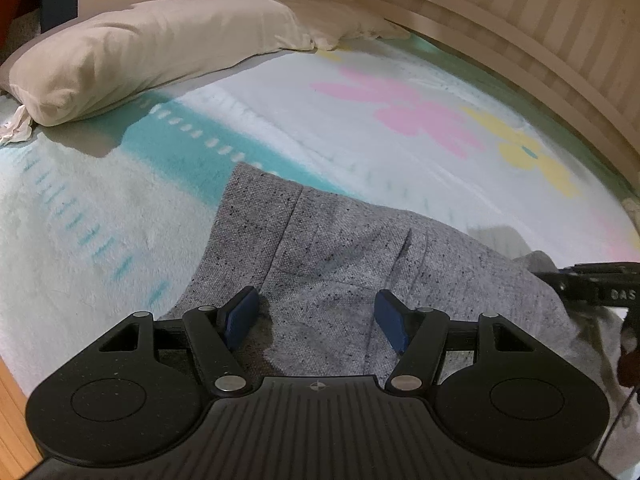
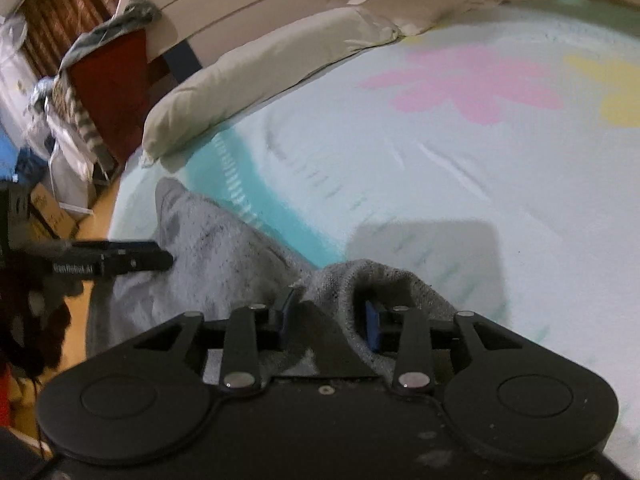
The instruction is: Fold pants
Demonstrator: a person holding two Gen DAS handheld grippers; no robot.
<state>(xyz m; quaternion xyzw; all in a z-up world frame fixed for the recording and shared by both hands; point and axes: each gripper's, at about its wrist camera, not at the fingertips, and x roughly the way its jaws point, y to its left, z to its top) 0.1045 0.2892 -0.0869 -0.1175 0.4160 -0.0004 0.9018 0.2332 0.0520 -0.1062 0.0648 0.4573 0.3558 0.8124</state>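
Pants [image 1: 340,248] lie on the bed [image 1: 360,128] near the pillow [image 1: 152,48]; left gripper [image 1: 316,318] fingers spread above them, right gripper [image 2: 330,316] fingers straddle a fabric ridge, likely for folding.

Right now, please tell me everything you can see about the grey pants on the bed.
The grey pants look like a speckled knit fabric with dark flecks and visible seams. They lie rumpled on the pastel flower blanket, near its edge, below the beige pillow. The left gripper is open, its blue fingers over the cloth on either side of a fold. The right gripper is also open; a raised loop of fabric bunches between its fingers, which touch the cloth.
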